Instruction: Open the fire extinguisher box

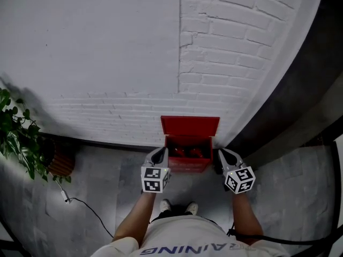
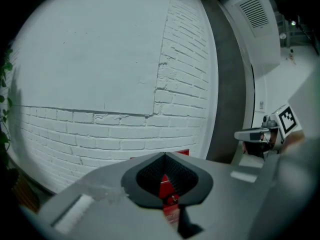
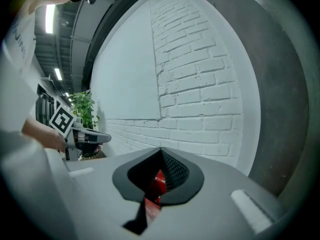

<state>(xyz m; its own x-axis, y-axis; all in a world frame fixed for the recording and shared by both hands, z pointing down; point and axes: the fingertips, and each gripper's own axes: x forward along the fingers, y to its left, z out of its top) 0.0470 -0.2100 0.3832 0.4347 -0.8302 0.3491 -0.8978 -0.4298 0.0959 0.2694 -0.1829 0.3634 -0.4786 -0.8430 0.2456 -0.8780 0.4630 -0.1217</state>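
Fire extinguisher box [image 1: 188, 167] sits on the floor [image 1: 107, 197] at 12 o'clock from you, lid [image 1: 190, 125] already up vs the brick wall [image 1: 241, 63].

Left gripper [image 1: 161, 153] is at its 9, right gripper [image 1: 225, 154] at its 3, equally near.

Both pinched tip-to-tip, holding nothing.

Box is red and boxy, prob. sheet metal, long axis L-R.

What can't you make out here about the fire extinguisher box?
- Head view: whatever sits inside the fire extinguisher box is too small and dark to identify.
- Left gripper view: the left tongs hide all but a red sliver of it.
- Right gripper view: the right tongs do likewise.
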